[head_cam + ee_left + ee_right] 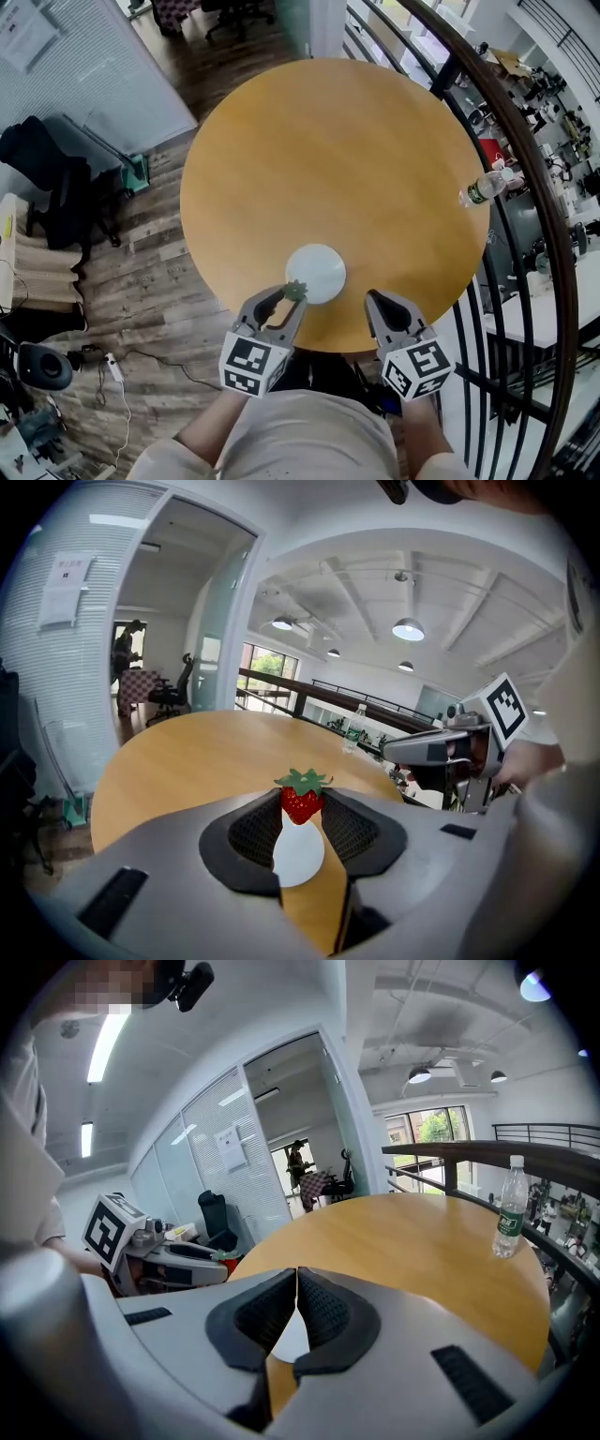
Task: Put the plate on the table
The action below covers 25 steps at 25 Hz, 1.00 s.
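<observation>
A small white plate [316, 273] lies flat on the round wooden table [328, 159], near its front edge. My left gripper [292, 292] is shut on a red toy strawberry [302, 800] with a green leaf top, held at the jaw tips just over the plate's near-left rim [298, 855]. My right gripper [371, 302] hovers over the table's front edge to the right of the plate, its jaws shut with nothing between them [296, 1272]. A sliver of the plate [292, 1335] shows below the right jaws.
A clear water bottle [486, 186] stands at the table's right edge, also in the right gripper view [508, 1208]. A dark curved railing [525, 159] runs along the right. Bags and a chair [56, 187] sit on the wood floor at left.
</observation>
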### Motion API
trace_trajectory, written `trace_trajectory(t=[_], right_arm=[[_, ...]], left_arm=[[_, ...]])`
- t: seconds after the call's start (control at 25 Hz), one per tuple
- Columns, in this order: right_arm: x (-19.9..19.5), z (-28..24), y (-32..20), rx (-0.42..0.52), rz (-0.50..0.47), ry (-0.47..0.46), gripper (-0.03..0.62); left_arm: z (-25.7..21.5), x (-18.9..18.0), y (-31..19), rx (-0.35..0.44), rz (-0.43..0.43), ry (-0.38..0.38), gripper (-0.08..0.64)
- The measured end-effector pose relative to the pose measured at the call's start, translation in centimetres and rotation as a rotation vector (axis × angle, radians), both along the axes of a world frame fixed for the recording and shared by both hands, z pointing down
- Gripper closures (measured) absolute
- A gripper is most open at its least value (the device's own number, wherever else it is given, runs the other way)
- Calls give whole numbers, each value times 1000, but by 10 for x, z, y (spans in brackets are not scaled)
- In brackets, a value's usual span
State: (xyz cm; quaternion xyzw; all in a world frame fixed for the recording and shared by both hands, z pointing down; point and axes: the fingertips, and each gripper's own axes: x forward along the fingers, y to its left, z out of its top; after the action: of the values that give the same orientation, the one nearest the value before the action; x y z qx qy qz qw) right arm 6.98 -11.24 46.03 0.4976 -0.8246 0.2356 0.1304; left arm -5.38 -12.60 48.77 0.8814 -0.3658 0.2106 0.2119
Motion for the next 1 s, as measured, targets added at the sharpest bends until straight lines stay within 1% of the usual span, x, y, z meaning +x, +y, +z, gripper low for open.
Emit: trace_trajectory(t=[0.12,0.32,0.52,0.84,1.0], right_arm=[[0,7,-1,-14,11,-1,566],[4,23,-4,-36,29,-9,566],[10,37,-6,-55,47,-11,566],[12,53,-4,-91,66,-21,566],[16,60,-2,-108,82,-24,566]], left_arm=[[16,0,-3,-14,14,-26,414],[48,3,-12,-60,25,-71,414],[78,11,-18,-84,67,-124,414],[116,21,-24,-131,100,-183,414],[136,25,-24,-150,129,-229,414]])
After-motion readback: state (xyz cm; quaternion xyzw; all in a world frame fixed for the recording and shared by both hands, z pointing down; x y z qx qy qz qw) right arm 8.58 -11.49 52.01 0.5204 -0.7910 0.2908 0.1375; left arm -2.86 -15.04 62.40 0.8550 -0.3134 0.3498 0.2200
